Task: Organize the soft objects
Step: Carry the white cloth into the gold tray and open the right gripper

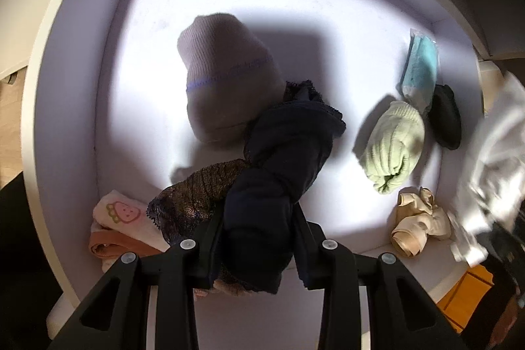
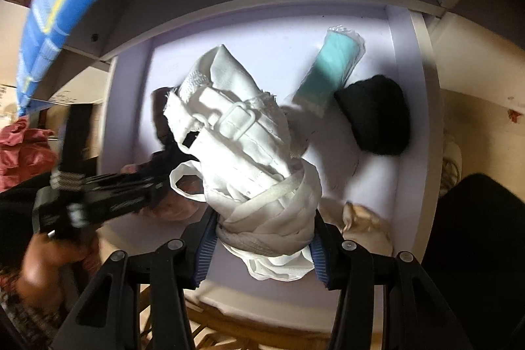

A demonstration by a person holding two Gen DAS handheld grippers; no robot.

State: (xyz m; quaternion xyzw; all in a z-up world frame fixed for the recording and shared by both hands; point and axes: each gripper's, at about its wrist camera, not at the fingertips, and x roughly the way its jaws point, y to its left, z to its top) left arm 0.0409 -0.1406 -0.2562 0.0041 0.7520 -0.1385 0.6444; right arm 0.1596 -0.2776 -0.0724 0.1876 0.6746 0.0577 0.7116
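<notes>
The drawer's [image 1: 82, 107] near edge is cut off. The left claw [image 1: 259, 225] is clamped on a navy lace garment [image 1: 282, 153], the right claw [image 2: 264, 235] on a blurred white cloth bundle [image 2: 242, 133], above open floor mid-drawer.

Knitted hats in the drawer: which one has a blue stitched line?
The big mauve ribbed knitted hat; a blue stitched line crosses it. The small pale green knitted hat is plain.

Both wrist views close above, facing down, sharing drawer [image 1: 82, 107], teal packet [image 2: 328, 68]
</notes>
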